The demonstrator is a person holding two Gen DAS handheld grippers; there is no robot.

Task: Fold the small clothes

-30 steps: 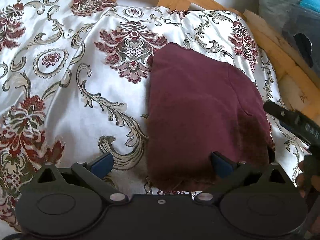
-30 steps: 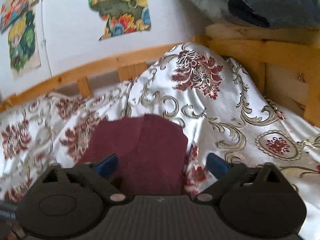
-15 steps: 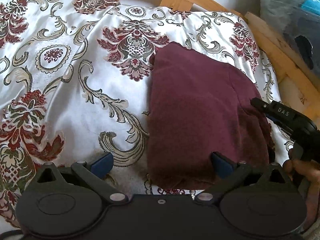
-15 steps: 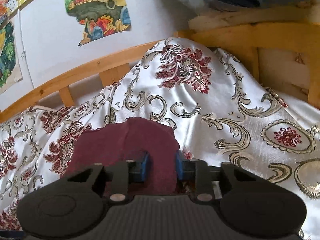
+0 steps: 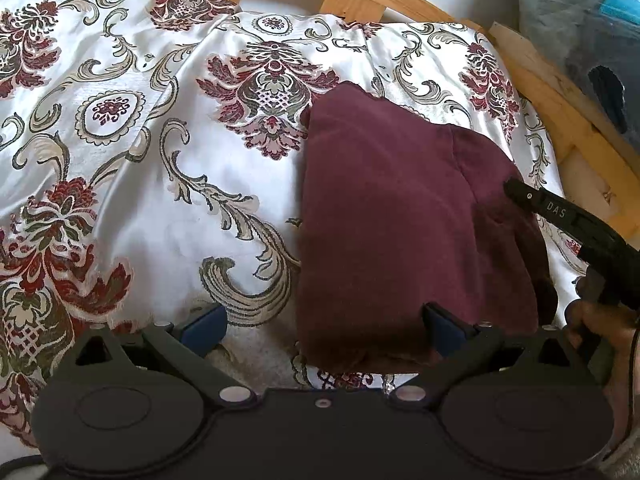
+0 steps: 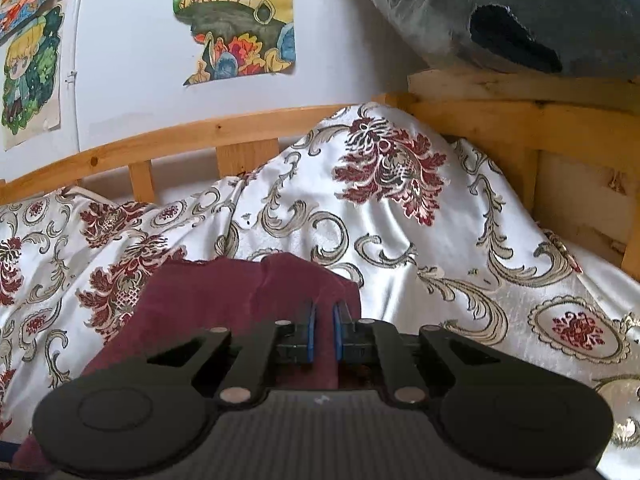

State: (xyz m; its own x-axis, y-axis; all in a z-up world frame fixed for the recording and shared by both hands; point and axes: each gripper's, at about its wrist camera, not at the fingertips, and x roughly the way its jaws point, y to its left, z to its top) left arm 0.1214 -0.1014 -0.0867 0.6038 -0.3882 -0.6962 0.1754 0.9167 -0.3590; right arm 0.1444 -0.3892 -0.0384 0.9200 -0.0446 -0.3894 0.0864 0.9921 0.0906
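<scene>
Having closed since earlier, right gripper [image 6: 324, 328] pinches maroon garment [image 6: 224, 300].

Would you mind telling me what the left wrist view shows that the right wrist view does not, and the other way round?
Only the left wrist view shows the open left tongs, the whole maroon cloth lying flat, and the right tongs' black body reaching in from the right.

Only the right wrist view shows the right tongs pinching a fold of that cloth, plus the drawings on the wall.

Both show the cloth, the flowered bedspread and the wooden bed frame.
</scene>
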